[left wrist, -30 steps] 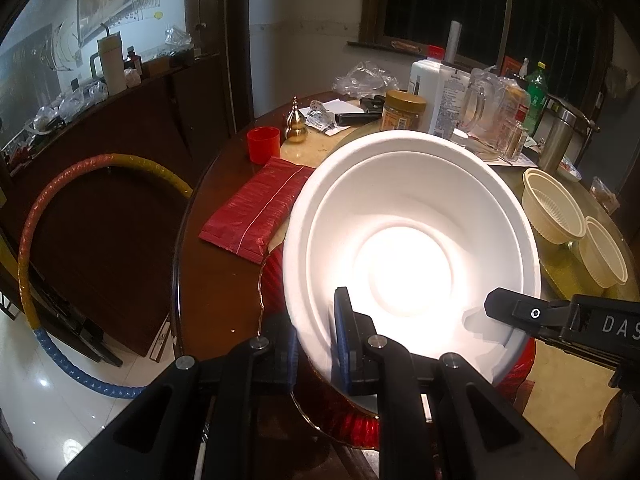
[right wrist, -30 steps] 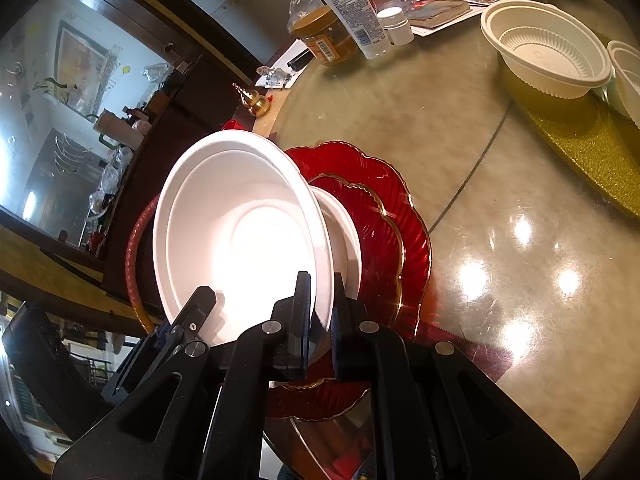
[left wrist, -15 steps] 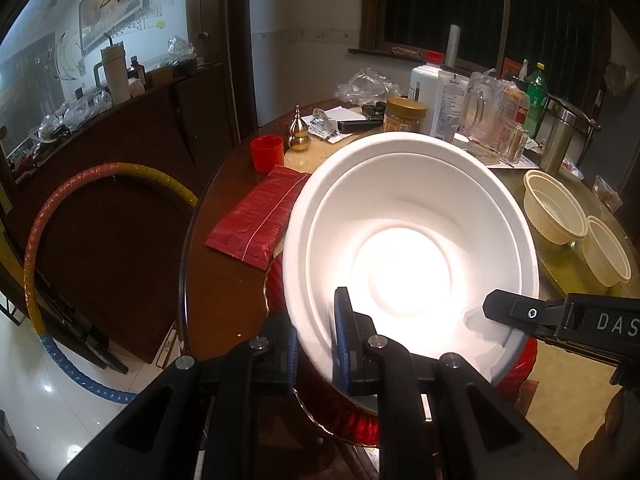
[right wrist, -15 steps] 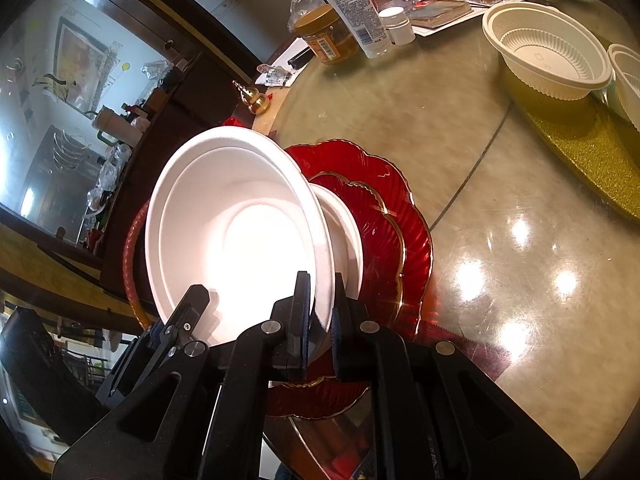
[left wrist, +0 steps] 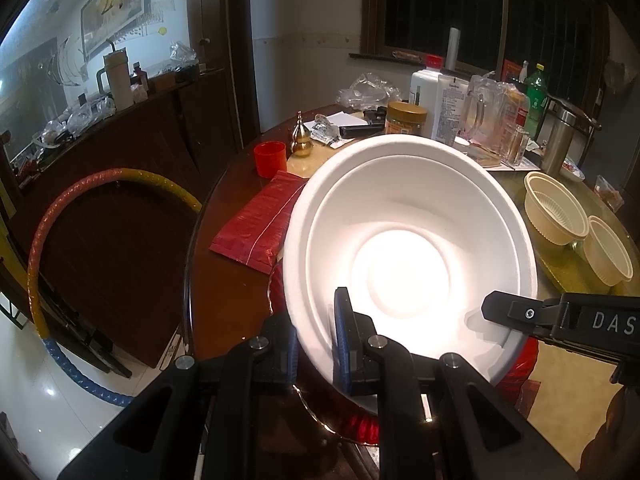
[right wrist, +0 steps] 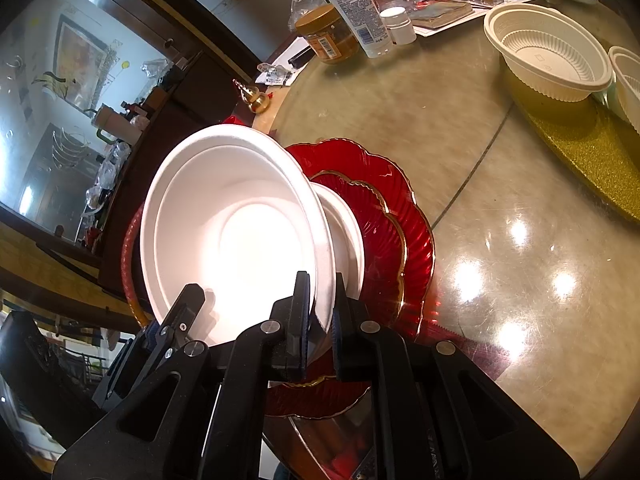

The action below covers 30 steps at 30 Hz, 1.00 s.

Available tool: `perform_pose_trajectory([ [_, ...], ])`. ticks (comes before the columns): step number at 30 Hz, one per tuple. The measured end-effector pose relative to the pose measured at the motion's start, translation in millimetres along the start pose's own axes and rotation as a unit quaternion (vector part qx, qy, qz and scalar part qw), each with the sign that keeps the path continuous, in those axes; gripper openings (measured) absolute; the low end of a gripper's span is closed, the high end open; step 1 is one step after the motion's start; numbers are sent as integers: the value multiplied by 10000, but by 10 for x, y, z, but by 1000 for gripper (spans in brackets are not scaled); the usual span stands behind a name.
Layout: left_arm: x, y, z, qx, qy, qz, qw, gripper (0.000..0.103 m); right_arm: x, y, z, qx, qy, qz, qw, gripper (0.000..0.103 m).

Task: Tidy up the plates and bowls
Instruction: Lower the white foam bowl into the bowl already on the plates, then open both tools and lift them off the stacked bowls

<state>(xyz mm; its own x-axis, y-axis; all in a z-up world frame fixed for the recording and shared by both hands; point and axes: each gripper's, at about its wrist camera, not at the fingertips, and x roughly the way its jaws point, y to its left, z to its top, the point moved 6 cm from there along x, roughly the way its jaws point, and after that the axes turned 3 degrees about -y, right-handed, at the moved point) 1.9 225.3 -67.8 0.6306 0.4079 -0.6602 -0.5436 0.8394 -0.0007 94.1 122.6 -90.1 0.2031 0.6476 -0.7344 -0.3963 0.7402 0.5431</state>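
Both grippers clamped on one large white foam bowl [left wrist: 408,240], each pinching a different stretch of its near rim: left gripper [left wrist: 316,344] narrow on the rim, right gripper [right wrist: 320,312] likewise narrow, one pad inside, one outside. Bowl tilted, raised off the stack, mouth turned toward the cameras. Directly behind it, a smaller white foam bowl [right wrist: 348,232] resting on a small scalloped red glass plate with gold edge [right wrist: 376,220], itself on a larger red scalloped plate [right wrist: 416,216]. Possibly touching the smaller bowl, possibly just clear of it; glare washes out the contact.

Partway through, by the look of it: red plates already nested by size, white bowls gathered over them but the large one not yet set down. Still apart, further along the table: a ribbed cream plastic bowl [right wrist: 548,56] and a second cream bowl [right wrist: 628,80], both beside a glittery gold mat [right wrist: 592,152]. Likely left: seating the held bowl, then collecting the cream pair.

Round glossy marbled table [right wrist: 500,260] with dark wood edge, cluttered at the far side: brown-lidded jar [left wrist: 405,118], white lotion tube [right wrist: 352,8], red plastic cup [left wrist: 271,159], folded red packet [left wrist: 260,220]. Dim room, dark window, wooden sideboard, a striped hoop [left wrist: 48,232] leaning against it.
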Motion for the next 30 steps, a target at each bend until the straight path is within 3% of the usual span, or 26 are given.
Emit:
perform_pose_trajectory([
  [24,5,-36,-10,-62,114,-87,9999,17,-31,11,-3,-164,11,-284,9995,11],
  [27,-2,-45,-26,-53,161,-99,9998,40,-52,20,1,-188,-22,-329,9993,13],
  [28,-15,-42,-24,-78,140,-106,9998,51,-67,23,2,-198,-44,-344,9992,18],
  [29,-39,-34,-15,-123,86,-111,9998,55,-89,31,7,-218,-86,-369,9990,23],
  [30,-62,-23,-5,-152,36,-101,9998,56,-110,35,11,-232,-128,-373,9990,35],
])
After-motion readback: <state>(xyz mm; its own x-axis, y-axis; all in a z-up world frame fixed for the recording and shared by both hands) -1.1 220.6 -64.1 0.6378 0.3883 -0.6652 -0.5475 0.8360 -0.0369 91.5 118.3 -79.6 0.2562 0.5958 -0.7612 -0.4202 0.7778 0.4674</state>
